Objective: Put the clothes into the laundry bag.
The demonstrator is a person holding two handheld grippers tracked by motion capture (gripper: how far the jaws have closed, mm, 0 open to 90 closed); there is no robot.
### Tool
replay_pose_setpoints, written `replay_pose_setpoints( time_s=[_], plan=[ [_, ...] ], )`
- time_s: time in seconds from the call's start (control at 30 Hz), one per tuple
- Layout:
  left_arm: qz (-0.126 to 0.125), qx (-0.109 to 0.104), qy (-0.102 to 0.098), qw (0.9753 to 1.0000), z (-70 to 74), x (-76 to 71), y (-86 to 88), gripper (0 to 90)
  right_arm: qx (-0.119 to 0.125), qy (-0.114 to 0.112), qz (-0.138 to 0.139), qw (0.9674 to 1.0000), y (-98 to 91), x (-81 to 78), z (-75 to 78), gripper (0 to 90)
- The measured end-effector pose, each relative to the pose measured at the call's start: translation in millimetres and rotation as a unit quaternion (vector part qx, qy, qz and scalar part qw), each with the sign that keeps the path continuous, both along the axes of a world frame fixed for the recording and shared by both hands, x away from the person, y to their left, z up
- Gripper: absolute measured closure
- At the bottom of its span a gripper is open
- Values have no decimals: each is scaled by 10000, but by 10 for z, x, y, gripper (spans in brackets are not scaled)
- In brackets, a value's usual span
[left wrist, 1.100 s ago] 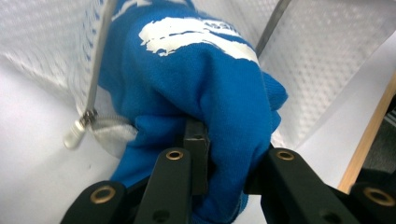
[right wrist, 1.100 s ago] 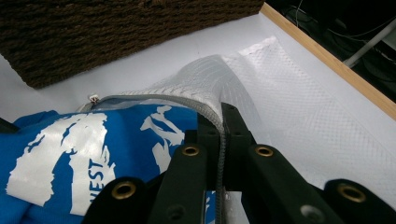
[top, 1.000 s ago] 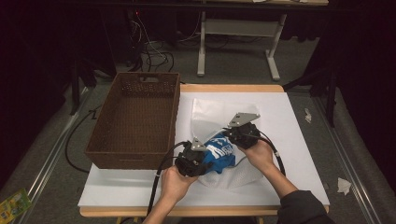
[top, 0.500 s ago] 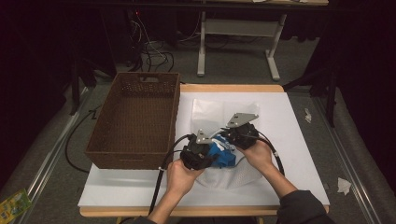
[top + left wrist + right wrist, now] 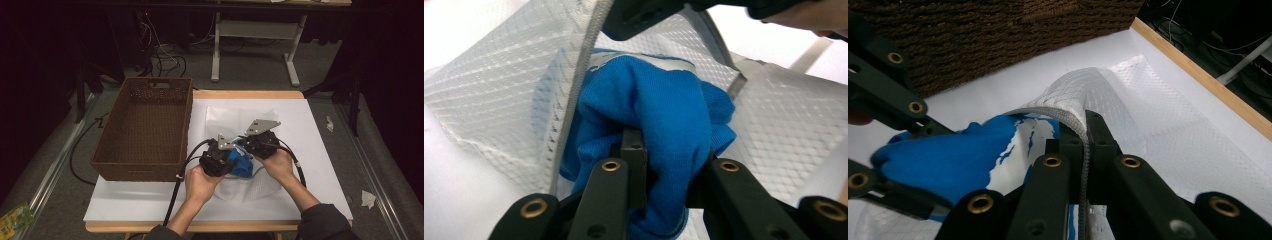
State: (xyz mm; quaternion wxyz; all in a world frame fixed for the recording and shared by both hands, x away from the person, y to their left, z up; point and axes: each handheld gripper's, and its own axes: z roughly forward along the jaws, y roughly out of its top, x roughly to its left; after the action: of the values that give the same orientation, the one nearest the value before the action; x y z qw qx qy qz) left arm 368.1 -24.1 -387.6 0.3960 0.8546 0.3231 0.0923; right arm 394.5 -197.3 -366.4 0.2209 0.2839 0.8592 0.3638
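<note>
High view: since a second ago the blue garment (image 5: 241, 165) has gone from lying spread to bunched at the mesh laundry bag (image 5: 250, 187) mouth, so stuffing is well along. Table (image 5: 320, 150) right and far edges stay open; wicker basket (image 5: 145, 130) crowds the left. Left gripper (image 5: 216, 159) clamps the garment; right gripper (image 5: 259, 142) pinches the bag's zipper rim (image 5: 1075, 125).

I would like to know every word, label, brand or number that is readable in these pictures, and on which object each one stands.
No text can be read.
blue garment: white printing shows in the right gripper view, but no letters can be made out.
green packet on the floor: print too small and blurred.
white mesh bag, brown basket: no writing visible.
</note>
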Motion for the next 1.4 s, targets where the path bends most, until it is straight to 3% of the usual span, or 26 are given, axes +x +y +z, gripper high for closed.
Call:
replay_pose_setpoints(
  time_s=[0.17,0.87,1.03,1.2,1.4],
  plan=[
    [66,-77,-26,9999,-17,29,-5,774,4,32,-30,10000,7,-11,0,895],
    [426,9,-125,9990,-110,138,-67,772,-11,-32,67,10000,47,-32,60,895],
    [650,1,-220,9976,-118,161,-84,766,0,-65,91,9999,48,-46,63,895],
    [711,112,-281,9970,-123,162,-122,766,18,-75,89,9999,52,-55,54,895],
    [697,3,-376,9969,-104,121,-157,766,75,-78,92,9999,41,-59,51,895]
  ],
)
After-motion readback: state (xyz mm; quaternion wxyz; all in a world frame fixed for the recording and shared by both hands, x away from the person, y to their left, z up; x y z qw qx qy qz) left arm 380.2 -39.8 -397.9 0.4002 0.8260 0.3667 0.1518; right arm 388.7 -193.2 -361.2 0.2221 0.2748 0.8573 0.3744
